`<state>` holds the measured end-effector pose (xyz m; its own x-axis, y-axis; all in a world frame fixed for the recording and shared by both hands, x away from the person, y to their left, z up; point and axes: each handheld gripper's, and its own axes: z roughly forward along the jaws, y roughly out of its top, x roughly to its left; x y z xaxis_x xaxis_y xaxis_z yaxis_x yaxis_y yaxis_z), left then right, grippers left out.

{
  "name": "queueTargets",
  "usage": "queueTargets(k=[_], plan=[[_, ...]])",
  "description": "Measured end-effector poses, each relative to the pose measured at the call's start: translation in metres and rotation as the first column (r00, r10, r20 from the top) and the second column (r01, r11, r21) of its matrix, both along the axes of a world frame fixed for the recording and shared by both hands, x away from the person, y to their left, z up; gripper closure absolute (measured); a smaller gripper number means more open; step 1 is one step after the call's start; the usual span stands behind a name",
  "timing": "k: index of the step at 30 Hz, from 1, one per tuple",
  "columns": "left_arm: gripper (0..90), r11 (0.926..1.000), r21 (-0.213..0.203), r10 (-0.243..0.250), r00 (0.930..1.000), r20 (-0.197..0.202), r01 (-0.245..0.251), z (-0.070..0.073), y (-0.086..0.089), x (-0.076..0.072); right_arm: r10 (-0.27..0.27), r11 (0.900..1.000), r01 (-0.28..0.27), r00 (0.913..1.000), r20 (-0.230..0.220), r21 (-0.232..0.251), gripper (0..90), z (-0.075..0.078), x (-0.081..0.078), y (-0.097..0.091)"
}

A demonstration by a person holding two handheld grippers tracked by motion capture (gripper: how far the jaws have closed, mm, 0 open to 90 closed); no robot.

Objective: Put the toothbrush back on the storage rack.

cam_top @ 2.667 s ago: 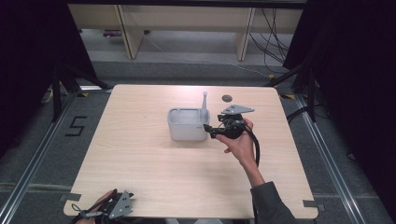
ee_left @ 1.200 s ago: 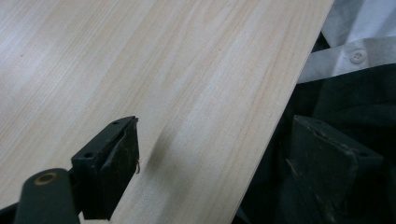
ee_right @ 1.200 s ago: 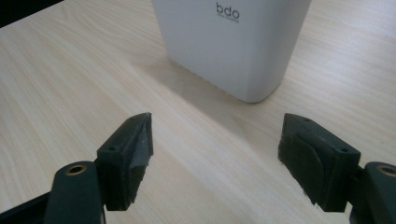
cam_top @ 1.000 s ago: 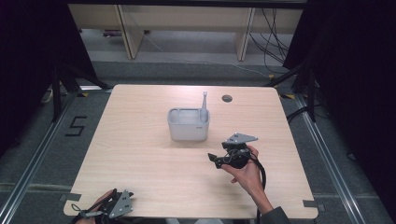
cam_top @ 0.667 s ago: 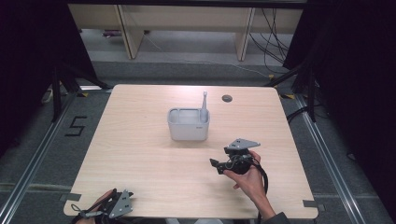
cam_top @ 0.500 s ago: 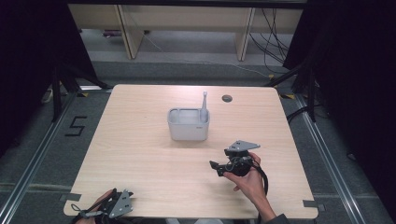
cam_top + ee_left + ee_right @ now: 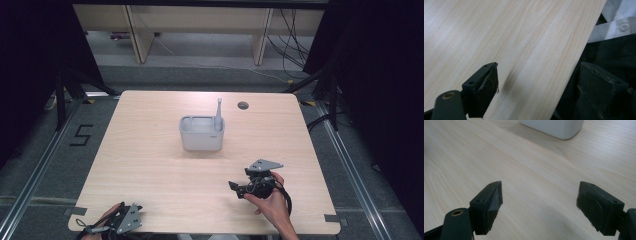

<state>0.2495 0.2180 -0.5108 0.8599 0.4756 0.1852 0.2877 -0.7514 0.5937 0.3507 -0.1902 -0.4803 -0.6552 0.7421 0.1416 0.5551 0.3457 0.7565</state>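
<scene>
High view showed your right gripper (image 7: pixel 239 180) low over the bench (image 7: pixel 150 155), near its front right part and well apart from the grey tub (image 7: pixel 201 135) at the middle. Its jaws had just been opening and stood spread wide with nothing between them; the right gripper view had only bare wood between the two black fingers (image 7: pixel 490 202), with the tub's (image 7: pixel 554 127) lower wall ahead.

Your left gripper (image 7: pixel 125 221) sat at the front left corner, jaws also spread and empty. In the left gripper view (image 7: pixel 541 92) one jaw was over the wood and the other hung past the bench's (image 7: pixel 511 37) edge, above dark cloth.

Risks, as I judged them: the tub looked light, so a sideways nudge from an open jaw on any approach could have slid or tipped it. The thin grey utensil (image 7: pixel 218 111) standing in it rose well above the rim, so a gripper or trailing cable swept past might have caught it and levered the tub over. Your left gripper, half off the edge, could have snagged on the bench's edge if you had lifted it carelessly.

The tub was the only container. The utensil stood upright at its right end. The rest of its inside looked empty, though I could not tell for certain.
</scene>
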Motion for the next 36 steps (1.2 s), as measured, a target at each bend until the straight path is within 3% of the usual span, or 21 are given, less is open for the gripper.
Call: queueTargets(k=[1,3,4,6,15,16,18,19,23,25,26,35,36], plan=[[16.0,1.0,0.0,0.0,1.0,0.0,0.0,0.0,0.0,0.0,0.008,0.9998,-0.008,0.9999,0.009,-0.018,21.1,0.0,0.0,-0.002],[16.0,1.0,-0.001,-0.001,1.0,0.0,0.001,0.0,-0.001,0.0,-0.008,0.9999,0.008,1.0,-0.003,-0.011,20.7,0.0,-0.004,-0.004],[16.0,1.0,0.002,0.0,1.0,-0.002,0.0,0.0,-0.001,0.0,0.002,0.9998,-0.002,0.9998,0.021,-0.018,20.6,-0.001,-0.003,-0.006],[16.0,1.0,0.002,0.0,1.0,-0.003,0.0,0.0,-0.001,0.0,-0.005,0.9999,0.005,1.0,0.0,-0.009,19.9,-0.002,-0.006,-0.007],[16.0,1.0,-0.002,0.002,1.0,-0.001,-0.002,0.0,0.0,0.0,-0.012,0.9999,0.012,0.9999,-0.011,0.01,17.4,-0.005,-0.015,-0.009],[15.9,1.0,-0.002,0.005,1.0,-0.002,-0.005,-0.001,0.0,0.001,0.015,0.9999,-0.015,0.9999,-0.003,-0.002,17.4,-0.005,-0.014,-0.012],[15.9,1.0,-0.001,0.003,1.0,-0.006,-0.003,-0.001,-0.001,0.0,0.001,0.9997,-0.001,1.0,0.008,-0.023,17.4,-0.004,-0.017,-0.013],[15.9,1.0,0.0,0.003,1.0,-0.008,-0.003,-0.002,-0.001,0.0,-0.016,0.9997,0.016,0.9998,-0.008,-0.019,17.4,-0.003,-0.019,-0.013],[16.0,1.0,-0.001,0.002,1.0,-0.009,-0.002,-0.001,-0.001,0.0,-0.008,0.9996,0.008,0.9999,0.01,-0.028,17.4,-0.005,-0.021,-0.016],[16.0,1.0,0.0,0.003,0.9999,-0.01,-0.003,-0.002,-0.001,0.0,-0.015,0.9995,0.014,0.9999,-0.008,-0.029,17.4,-0.005,-0.024,-0.018],[16.0,1.0,0.001,0.001,0.9999,-0.01,-0.001,-0.002,-0.001,0.0,0.004,0.9991,-0.004,0.9999,0.013,-0.042,17.4,-0.006,-0.023,-0.02],[16.0,1.0,0.001,0.002,1.0,-0.008,-0.002,-0.001,-0.001,0.0,-0.022,0.9986,0.02,0.9991,-0.035,-0.049,17.6,-0.008,-0.033,-0.027],[16.0,1.0,0.002,0.002,1.0,-0.007,-0.002,-0.001,-0.001,0.0,-0.011,0.9979,0.01,0.9997,-0.024,-0.064,17.6,-0.008,-0.032,-0.028]])
